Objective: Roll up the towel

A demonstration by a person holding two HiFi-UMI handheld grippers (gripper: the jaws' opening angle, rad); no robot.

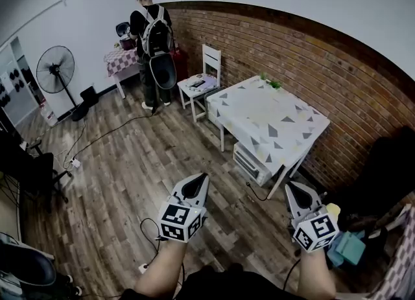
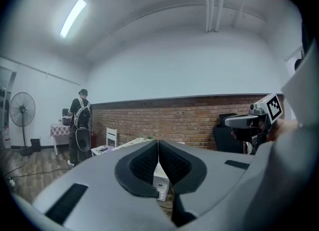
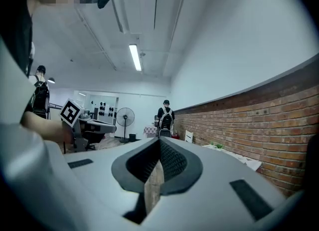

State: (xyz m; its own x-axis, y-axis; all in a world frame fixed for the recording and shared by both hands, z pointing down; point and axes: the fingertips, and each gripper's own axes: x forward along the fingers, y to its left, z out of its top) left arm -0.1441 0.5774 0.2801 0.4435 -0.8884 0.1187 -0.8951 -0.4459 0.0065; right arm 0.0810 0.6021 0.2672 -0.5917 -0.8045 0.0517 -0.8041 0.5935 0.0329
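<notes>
Left gripper and right gripper are both pinched fully closed with nothing in them, hovering over the brown wood-plank floor. There's a teal squarish bundle near right, just beside the right gripper. Can't tell if that's the towel.

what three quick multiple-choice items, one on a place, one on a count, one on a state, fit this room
1. Where is the white wooden chair? A in the middle of the floor; B by the red brick wall; C overturned in a corner.
2. How many black pedestal fans stand here? A one; B two; C three.
3. How is the left gripper? A open wide; B shut on a towel; C shut and empty.
Answers: B, its back stands near the bricks; A, only one shows, at the left; C, the pads meet with nothing between.
</notes>
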